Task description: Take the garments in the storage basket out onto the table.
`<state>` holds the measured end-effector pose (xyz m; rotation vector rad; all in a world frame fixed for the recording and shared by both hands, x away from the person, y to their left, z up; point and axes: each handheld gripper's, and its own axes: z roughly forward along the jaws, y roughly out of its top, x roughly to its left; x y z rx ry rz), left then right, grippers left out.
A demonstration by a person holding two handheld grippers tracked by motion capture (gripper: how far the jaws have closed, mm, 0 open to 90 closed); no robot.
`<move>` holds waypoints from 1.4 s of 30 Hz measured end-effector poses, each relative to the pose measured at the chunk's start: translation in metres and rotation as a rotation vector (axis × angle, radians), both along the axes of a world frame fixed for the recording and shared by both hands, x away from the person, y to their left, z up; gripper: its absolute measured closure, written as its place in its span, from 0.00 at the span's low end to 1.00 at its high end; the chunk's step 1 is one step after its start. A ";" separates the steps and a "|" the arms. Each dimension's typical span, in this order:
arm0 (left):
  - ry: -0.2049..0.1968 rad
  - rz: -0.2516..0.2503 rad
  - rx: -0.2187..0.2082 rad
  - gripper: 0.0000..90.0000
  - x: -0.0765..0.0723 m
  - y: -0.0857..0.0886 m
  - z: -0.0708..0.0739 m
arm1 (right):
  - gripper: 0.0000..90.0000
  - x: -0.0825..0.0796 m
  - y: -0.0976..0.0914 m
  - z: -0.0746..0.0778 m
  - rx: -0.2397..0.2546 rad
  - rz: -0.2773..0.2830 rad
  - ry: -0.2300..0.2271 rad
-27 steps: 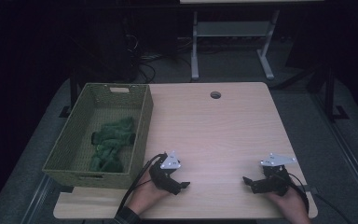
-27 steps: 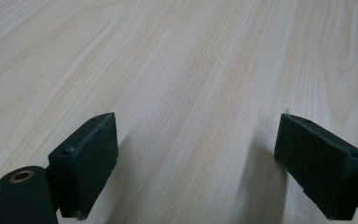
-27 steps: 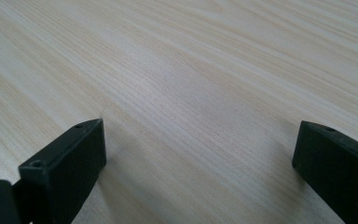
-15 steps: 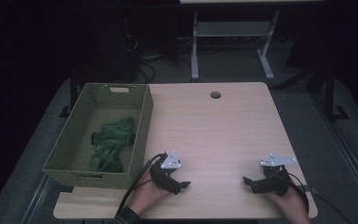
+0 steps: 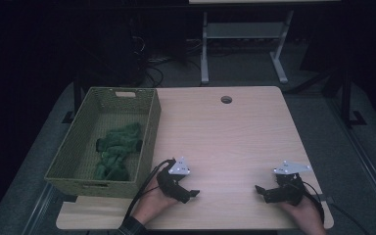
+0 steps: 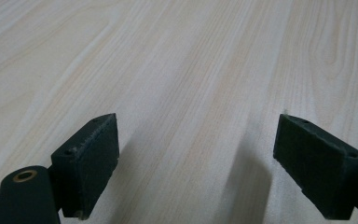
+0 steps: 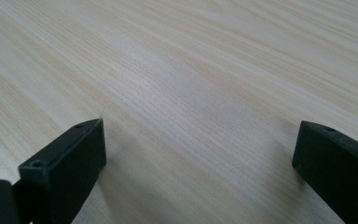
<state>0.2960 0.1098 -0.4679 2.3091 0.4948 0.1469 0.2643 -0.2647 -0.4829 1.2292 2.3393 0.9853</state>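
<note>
We hold the left gripper (image 5: pixel 192 194) and right gripper (image 5: pixel 260 190) low over bare counter (image 5: pixel 235 132), jaws spread; the basket (image 5: pixel 149 128) with green cloth (image 5: pixel 117 149) sits just beside the left.

1. Pale wood-grain table (image 5: pixel 235 132), round cable hole (image 5: pixel 226 99) near far edge.
2. Woven green basket (image 5: pixel 149 134) set along left side, overhanging that edge; green cloth (image 5: pixel 117 149) inside.
3. Left gripper (image 5: pixel 192 194) and right gripper (image 5: pixel 259 190) rested low by near edge, jaws apart, well separated.

Green cloth (image 5: pixel 117 152), olive woven basket (image 5: pixel 149 129)
</note>
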 end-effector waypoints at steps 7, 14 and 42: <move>0.018 0.000 -0.015 0.16 0.001 0.002 0.010 | 0.03 0.000 0.000 0.000 0.000 0.000 0.000; 0.019 -0.008 -0.012 0.16 0.001 0.001 0.015 | 0.03 0.000 0.000 0.000 0.000 0.000 0.000; 0.018 -0.023 -0.005 0.16 0.002 0.001 0.046 | 0.03 0.000 0.000 0.000 0.000 0.000 0.000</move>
